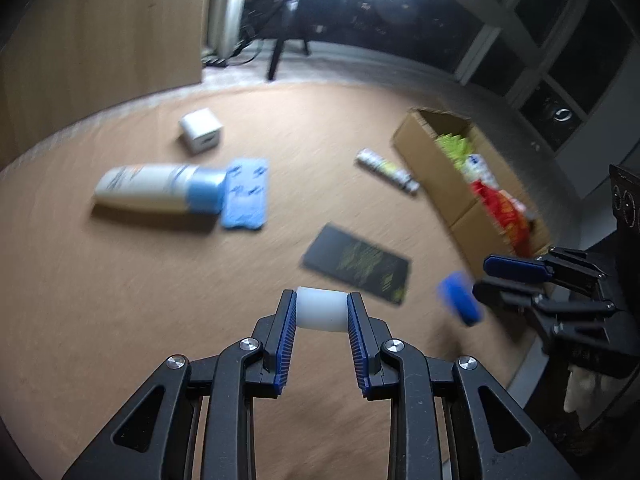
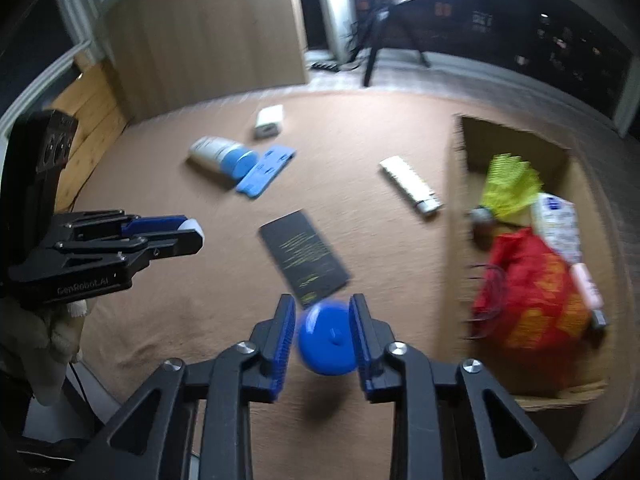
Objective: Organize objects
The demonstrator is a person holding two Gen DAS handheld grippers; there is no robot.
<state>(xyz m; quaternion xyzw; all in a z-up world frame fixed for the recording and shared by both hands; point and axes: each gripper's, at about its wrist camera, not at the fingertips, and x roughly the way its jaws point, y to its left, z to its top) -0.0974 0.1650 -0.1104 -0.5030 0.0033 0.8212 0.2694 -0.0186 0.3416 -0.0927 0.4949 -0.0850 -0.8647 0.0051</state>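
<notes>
The open brown cardboard box (image 2: 520, 152) already holds several packets, while five things remain on the tan counter (image 1: 120, 300); left gripper (image 1: 322, 312) fingers clamp a white cylinder (image 1: 322, 310), right gripper (image 2: 322, 334) fingers clamp a blue round cap (image 2: 326, 338).

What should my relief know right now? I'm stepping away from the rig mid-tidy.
Left gripper: jaws shut on a white jar.
Right gripper: jaws shut on a blue lid.
Box, on the right, already holds several packets.
Left on the table: bottle, blue pack, white cube, tube, black card.
</notes>
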